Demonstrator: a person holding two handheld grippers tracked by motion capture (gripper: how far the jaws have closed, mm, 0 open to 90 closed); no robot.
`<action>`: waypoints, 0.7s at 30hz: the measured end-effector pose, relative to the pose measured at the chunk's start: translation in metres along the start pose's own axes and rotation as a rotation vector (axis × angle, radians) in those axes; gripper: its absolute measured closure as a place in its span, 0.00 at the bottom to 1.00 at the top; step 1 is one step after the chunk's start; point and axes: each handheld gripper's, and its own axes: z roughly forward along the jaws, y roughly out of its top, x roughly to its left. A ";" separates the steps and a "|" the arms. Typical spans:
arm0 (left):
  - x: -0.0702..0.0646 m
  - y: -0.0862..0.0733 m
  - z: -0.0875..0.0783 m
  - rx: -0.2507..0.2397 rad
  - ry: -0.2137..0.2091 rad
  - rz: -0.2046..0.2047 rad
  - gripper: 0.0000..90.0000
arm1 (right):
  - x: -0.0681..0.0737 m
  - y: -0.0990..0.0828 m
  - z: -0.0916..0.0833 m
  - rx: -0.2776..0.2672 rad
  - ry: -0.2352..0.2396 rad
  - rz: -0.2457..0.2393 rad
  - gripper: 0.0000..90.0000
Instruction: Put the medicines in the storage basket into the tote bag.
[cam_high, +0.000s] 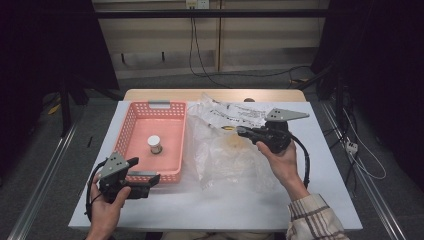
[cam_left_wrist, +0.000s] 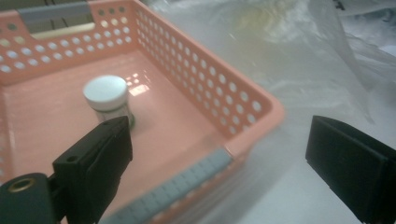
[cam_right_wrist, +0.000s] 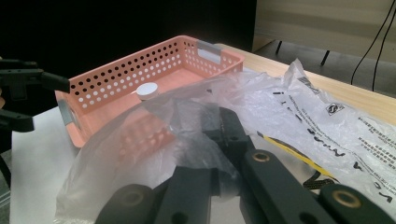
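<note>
Right gripper (cam_high: 243, 131) clamped on clear plastic bag (cam_high: 225, 150), R of pink basket (cam_high: 131, 122). Left gripper (cam_left_wrist: 219, 154) wide open, empty, at basket's near corner; white-capped jar (cam_left_wrist: 106, 95) inside.

Basket (cam_high: 131, 123) is glossy perforated pink plastic with grey handle strips, the bag (cam_high: 225, 150) is thin crinkly clear film, and the jar (cam_high: 154, 145) has a smooth matt white lid.

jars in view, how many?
1. The jar, white-lidded, stands upright in the pink basket, near its middle. The crumpled plastic bag beside the basket could hide more.
</note>
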 end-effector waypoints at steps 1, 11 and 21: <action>0.003 0.004 0.001 0.005 -0.008 0.015 0.09 | 0.000 0.001 0.000 -0.001 -0.004 -0.004 1.00; 0.020 0.034 0.013 0.078 0.015 0.004 0.13 | -0.001 0.001 -0.002 -0.006 -0.011 -0.006 1.00; 0.043 0.044 0.041 0.177 -0.019 0.006 0.12 | -0.001 -0.001 0.002 0.006 0.003 -0.006 1.00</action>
